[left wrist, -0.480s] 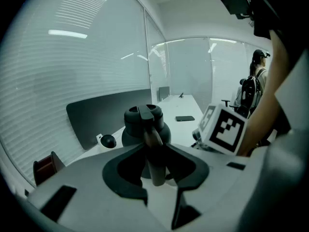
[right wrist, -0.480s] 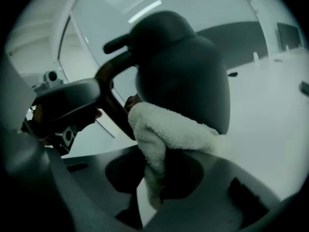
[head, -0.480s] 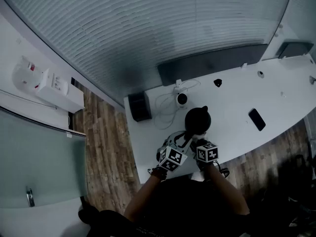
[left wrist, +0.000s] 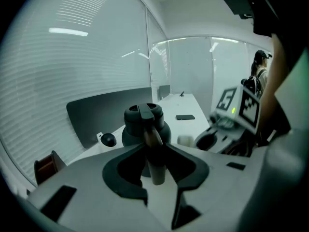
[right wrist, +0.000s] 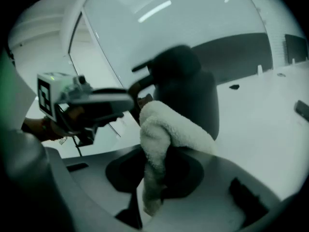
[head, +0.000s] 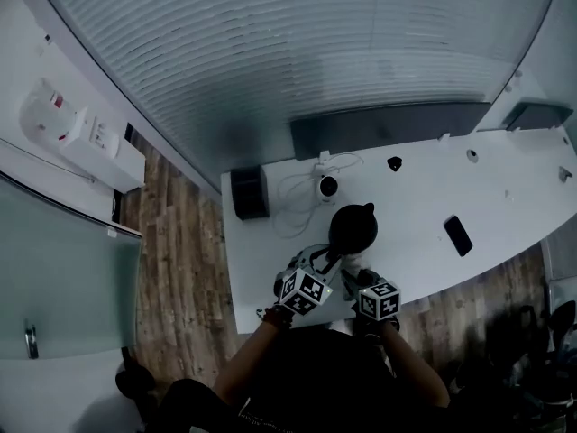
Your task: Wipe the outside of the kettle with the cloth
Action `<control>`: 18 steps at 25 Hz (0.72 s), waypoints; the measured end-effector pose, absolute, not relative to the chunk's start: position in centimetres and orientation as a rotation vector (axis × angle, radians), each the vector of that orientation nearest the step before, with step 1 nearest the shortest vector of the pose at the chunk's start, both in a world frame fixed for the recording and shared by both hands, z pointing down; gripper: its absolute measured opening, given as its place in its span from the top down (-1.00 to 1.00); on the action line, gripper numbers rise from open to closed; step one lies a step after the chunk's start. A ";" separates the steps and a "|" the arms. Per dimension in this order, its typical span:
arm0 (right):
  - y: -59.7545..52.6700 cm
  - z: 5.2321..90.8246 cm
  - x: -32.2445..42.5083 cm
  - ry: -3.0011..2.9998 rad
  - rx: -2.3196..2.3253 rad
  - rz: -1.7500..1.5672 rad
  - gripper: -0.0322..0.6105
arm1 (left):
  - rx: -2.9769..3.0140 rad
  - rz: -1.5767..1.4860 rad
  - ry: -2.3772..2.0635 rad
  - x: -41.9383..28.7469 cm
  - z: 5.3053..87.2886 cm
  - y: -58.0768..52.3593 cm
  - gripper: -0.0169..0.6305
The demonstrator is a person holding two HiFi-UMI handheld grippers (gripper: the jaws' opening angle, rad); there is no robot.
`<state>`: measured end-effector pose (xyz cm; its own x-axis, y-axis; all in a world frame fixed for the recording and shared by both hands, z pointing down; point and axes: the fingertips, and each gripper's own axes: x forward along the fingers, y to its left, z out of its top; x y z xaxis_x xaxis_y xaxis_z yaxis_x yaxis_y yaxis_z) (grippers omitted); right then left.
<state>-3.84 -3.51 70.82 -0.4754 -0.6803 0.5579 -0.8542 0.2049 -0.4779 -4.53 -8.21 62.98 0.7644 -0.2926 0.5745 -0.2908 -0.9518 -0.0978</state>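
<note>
A black kettle [head: 352,226] stands on the white desk [head: 270,278], close to its near edge. My left gripper [head: 322,266] comes at it from the near left. In the left gripper view this gripper [left wrist: 155,154] is shut on the kettle's handle [left wrist: 153,141], and the kettle's body [left wrist: 137,124] rises behind. My right gripper [head: 363,280] sits at the kettle's near side. In the right gripper view it [right wrist: 161,166] is shut on a white fluffy cloth [right wrist: 164,129], which presses against the dark kettle wall [right wrist: 193,91].
On the desk lie a black phone [head: 458,235] to the right and a white round device with a looped cable [head: 327,187] behind the kettle. A black box [head: 248,193] stands at the back left, a dark panel [head: 388,126] along the far edge. Wooden floor borders the desk.
My right gripper with the cloth has drawn a little back toward me along the kettle's near side. The left gripper keeps its hold on the handle. The head view has shifted slightly.
</note>
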 end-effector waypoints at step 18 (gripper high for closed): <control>-7.0 64.0 -0.7 -2.322 1.566 0.979 0.70 | -2.873 -1.033 0.549 -4.2 63.2 -8.3 0.55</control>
